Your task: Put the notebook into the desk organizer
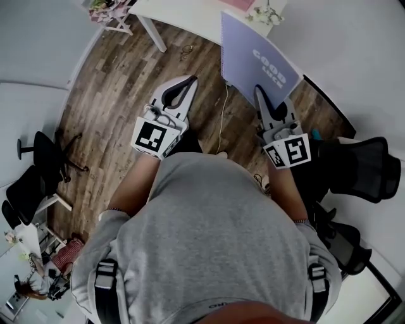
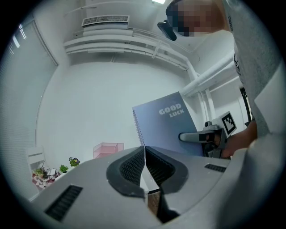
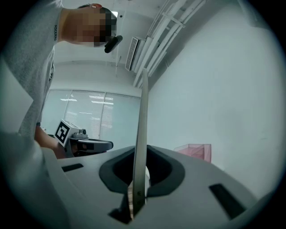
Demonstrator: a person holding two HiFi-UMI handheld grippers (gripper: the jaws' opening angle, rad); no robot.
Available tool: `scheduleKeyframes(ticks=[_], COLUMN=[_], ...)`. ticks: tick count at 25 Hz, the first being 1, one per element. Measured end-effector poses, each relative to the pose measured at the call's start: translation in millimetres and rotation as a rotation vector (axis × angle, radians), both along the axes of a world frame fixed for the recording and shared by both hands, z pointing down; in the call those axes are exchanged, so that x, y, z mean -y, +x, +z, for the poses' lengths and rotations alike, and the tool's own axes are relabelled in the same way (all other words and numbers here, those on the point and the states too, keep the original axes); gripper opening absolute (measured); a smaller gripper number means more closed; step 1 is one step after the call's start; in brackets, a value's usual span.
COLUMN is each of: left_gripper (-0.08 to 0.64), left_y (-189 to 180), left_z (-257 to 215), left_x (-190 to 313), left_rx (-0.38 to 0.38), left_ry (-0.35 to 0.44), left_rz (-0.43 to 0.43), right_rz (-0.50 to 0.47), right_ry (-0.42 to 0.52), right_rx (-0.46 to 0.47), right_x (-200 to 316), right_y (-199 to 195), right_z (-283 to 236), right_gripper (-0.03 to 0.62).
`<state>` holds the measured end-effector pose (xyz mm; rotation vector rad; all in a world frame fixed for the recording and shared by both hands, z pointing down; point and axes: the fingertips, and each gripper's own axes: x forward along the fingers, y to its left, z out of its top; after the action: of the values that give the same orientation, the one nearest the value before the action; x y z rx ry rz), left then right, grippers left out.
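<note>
A blue-grey spiral notebook printed "GOOD LUCK" is held upright in the air in front of me. My right gripper is shut on its lower edge. In the right gripper view the notebook shows edge-on, clamped between the jaws of the gripper. My left gripper hangs apart to the left, shut and empty; its pads touch. From the left gripper view the notebook cover and the right gripper show. The pink desk organizer stands on the white table ahead.
Small potted flowers sit on the table near the organizer. A white cable trails over the wooden floor. Black office chairs stand at the right and left.
</note>
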<state>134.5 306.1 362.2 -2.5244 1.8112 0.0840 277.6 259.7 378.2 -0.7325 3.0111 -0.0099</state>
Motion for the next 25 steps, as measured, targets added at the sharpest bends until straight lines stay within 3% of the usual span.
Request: scheduleKeyframes(ticks=[5,16,25], left_gripper=[0.026,0.026,0.026], left_y=[-51,-167,-215], left_z=[-13,-12,-8], left_x=[37,98,130], left_rx=[0.018,0.02,-0.006], left_ry=[0.046,0.002,0.003], left_rz=[0.019,0.075,0.102], right_rz=[0.013,0.067,0.11], right_ry=[0.0,0.015,0.006], right_rx=[-0.02,-0.048,-0.066], right_x=[33,86,115], right_y=[-53,-168,-208], right_z=[-6,-17,-16], right_gripper=[0.04,0.04,0.04])
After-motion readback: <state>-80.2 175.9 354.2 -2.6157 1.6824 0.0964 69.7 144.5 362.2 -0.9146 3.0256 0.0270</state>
